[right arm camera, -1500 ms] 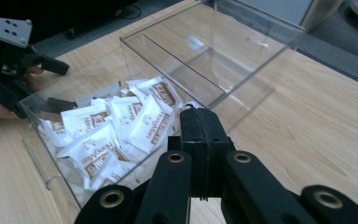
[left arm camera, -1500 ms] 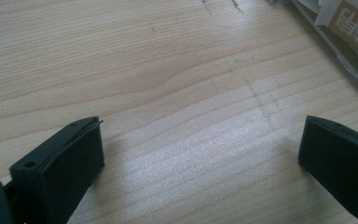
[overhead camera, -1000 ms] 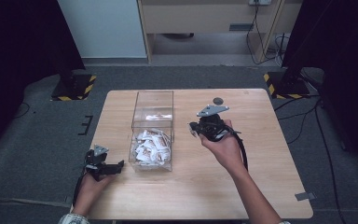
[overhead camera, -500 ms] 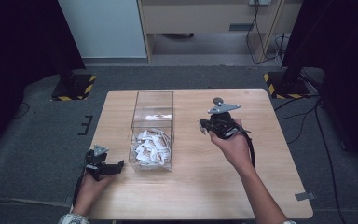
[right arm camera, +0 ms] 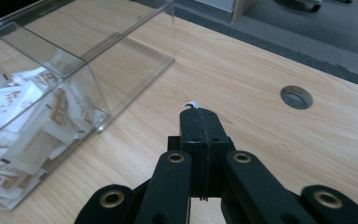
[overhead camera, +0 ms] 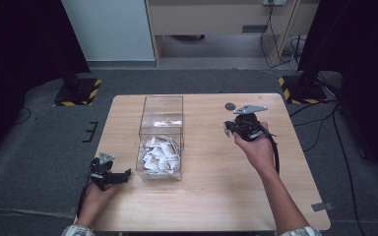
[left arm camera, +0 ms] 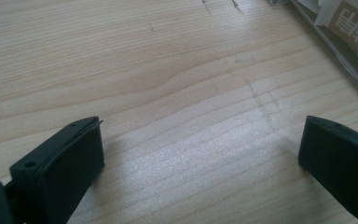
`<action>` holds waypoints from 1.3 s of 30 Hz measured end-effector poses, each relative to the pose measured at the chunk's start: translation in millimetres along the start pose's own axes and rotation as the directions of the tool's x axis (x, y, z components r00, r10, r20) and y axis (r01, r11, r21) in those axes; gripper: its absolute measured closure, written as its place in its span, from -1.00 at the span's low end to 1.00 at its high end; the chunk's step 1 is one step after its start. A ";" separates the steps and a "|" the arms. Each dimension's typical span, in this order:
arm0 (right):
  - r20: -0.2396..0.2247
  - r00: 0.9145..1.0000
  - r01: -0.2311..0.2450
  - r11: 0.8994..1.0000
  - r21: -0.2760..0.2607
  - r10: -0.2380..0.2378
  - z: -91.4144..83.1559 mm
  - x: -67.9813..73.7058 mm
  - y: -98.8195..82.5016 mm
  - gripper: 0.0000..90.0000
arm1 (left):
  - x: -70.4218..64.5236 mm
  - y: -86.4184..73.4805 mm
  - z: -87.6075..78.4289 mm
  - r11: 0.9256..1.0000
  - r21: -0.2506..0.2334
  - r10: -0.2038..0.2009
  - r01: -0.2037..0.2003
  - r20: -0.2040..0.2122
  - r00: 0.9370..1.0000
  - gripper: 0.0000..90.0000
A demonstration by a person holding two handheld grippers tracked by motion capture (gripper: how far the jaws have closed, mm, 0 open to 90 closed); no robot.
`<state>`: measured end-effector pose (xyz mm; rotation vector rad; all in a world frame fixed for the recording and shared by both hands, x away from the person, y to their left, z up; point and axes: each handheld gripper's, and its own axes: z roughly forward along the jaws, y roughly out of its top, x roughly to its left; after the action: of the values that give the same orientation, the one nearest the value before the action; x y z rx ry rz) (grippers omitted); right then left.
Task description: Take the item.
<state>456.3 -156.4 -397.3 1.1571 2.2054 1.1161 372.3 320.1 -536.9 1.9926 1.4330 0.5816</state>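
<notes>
Resting near the table's (overhead camera: pixel 211 196) front-left edge at about eight o'clock, the left gripper (overhead camera: pixel 109 175) has its two jaws spread wide over bare wood, just left of the one clear box (overhead camera: pixel 161 137), whose near compartment holds a heap of white packets (overhead camera: pixel 160 153) too many to count. At about two o'clock the right gripper (right arm camera: pixel 199 111) hangs over open tabletop well right of the box, jaws pressed together on one small white scrap (right arm camera: pixel 189 104). One round hole (right arm camera: pixel 296 96) lies beyond it toward the far edge.
</notes>
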 end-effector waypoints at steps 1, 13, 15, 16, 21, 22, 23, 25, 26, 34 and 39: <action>0.006 1.000 -0.006 1.000 0.006 0.006 0.3 -2.7 -0.9 1.00 | 0.0 0.0 0.0 1.000 0.000 0.000 0.000 0.000 1.000 -1.00; 0.039 0.998 -0.047 0.998 0.033 0.046 19.4 -24.6 -12.3 1.00 | 0.0 0.0 0.0 1.000 0.000 0.000 0.000 0.000 1.000 -1.00; 0.042 0.998 -0.054 0.998 0.036 0.052 21.8 -26.0 -12.9 1.00 | 0.0 0.0 0.0 1.000 0.000 0.000 0.000 0.000 1.000 -1.00; 0.042 0.998 -0.054 0.998 0.037 0.053 23.3 -27.1 -13.5 1.00 | 0.0 0.0 0.0 1.000 0.000 0.000 0.000 0.000 1.000 -1.00; 0.039 0.998 -0.052 0.998 0.045 0.050 29.4 -29.3 -15.7 1.00 | 0.2 -0.2 -0.2 1.000 -0.001 -0.002 0.002 0.001 1.000 -1.00; 0.039 0.998 -0.054 0.998 0.045 0.052 31.4 -29.8 -16.7 1.00 | 0.2 -0.3 -0.3 1.000 -0.001 -0.001 0.001 0.001 1.000 -1.00; 0.035 0.998 -0.057 0.997 0.044 0.055 32.7 -30.2 -17.5 1.00 | 0.2 -0.4 -0.4 1.000 -0.001 -0.002 0.002 0.000 1.000 -1.00; 0.032 0.998 -0.062 0.997 0.044 0.060 36.2 -31.5 -20.8 1.00 | 0.1 -0.5 -0.5 1.000 -0.001 -0.003 0.003 -0.001 1.000 -1.00; 0.030 0.997 -0.066 0.997 0.047 0.065 38.5 -32.3 -23.6 1.00 | 0.1 -0.5 -0.5 1.000 -0.001 -0.003 0.003 -0.001 1.000 -1.00; 0.032 0.997 -0.078 0.993 0.089 0.075 54.3 -34.8 -45.3 1.00 | -0.1 -0.7 -0.7 1.000 -0.001 -0.004 0.004 -0.002 1.000 -1.00; 0.032 0.996 -0.086 0.992 0.089 0.083 54.7 -32.2 -46.9 1.00 | -0.1 -1.1 -1.2 1.000 -0.001 -0.004 0.004 -0.003 1.000 -1.00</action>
<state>487.5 -173.2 -467.8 1.3071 2.2241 1.0365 370.8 320.5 -536.8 1.9888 1.4376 0.5834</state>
